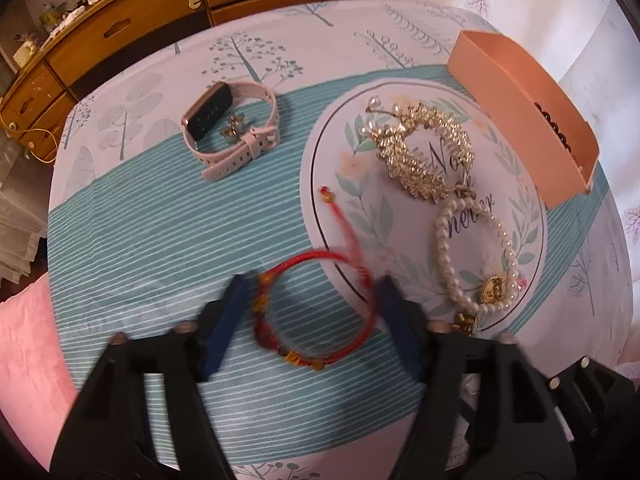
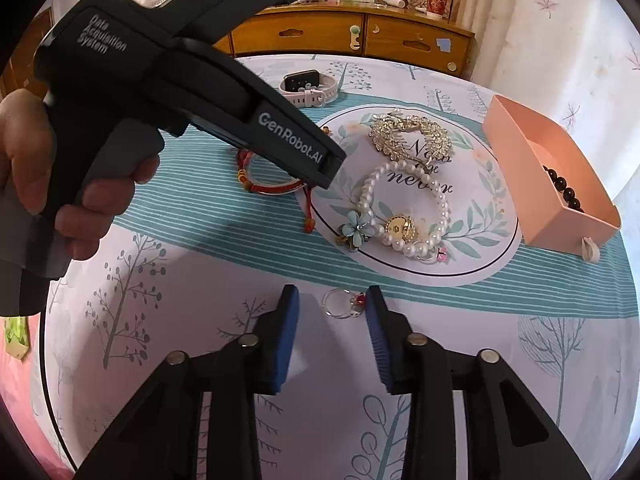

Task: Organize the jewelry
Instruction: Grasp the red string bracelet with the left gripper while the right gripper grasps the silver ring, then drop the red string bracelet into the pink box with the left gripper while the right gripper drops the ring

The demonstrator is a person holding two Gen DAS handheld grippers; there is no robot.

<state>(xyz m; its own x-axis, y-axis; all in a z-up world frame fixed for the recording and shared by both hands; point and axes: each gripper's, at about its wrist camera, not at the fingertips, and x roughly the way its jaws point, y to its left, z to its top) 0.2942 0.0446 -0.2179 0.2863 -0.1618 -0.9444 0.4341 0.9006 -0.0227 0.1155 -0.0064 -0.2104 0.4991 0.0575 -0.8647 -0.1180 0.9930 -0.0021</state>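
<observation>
Wooden drawers (image 1: pixel 120 32) stand behind a round table (image 1: pixel 160 240) covered in a tree-print cloth with a teal striped band. From the left wrist view, the left gripper (image 1: pixel 308 292) is spread wide, its blue pads on either side of a red string bracelet (image 1: pixel 316 312) that lies blurred on the stripes, not clamped; its loose tail runs toward 12 o'clock onto the printed circle (image 1: pixel 520 216). A pink-strapped watch (image 1: pixel 230 124) sits at 11 o'clock of it.

On the circle lie a gold leaf bracelet (image 1: pixel 428 148) and, just toward 6 o'clock from it, a pearl bracelet (image 1: pixel 476 256). At 2 o'clock the peach box (image 1: pixel 520 112) shows only a sliver of dark beads.

Only the right wrist view shows the box's inside, with the dark bead bracelet (image 2: pixel 562 188) along its far wall, a blue flower charm (image 2: pixel 358 222) on the pearls, and a clear ring (image 2: pixel 340 304) on the cloth between the parted pads of the right gripper (image 2: pixel 332 300), untouched. It also shows the hand (image 2: pixel 60 184) holding the left tool.
</observation>
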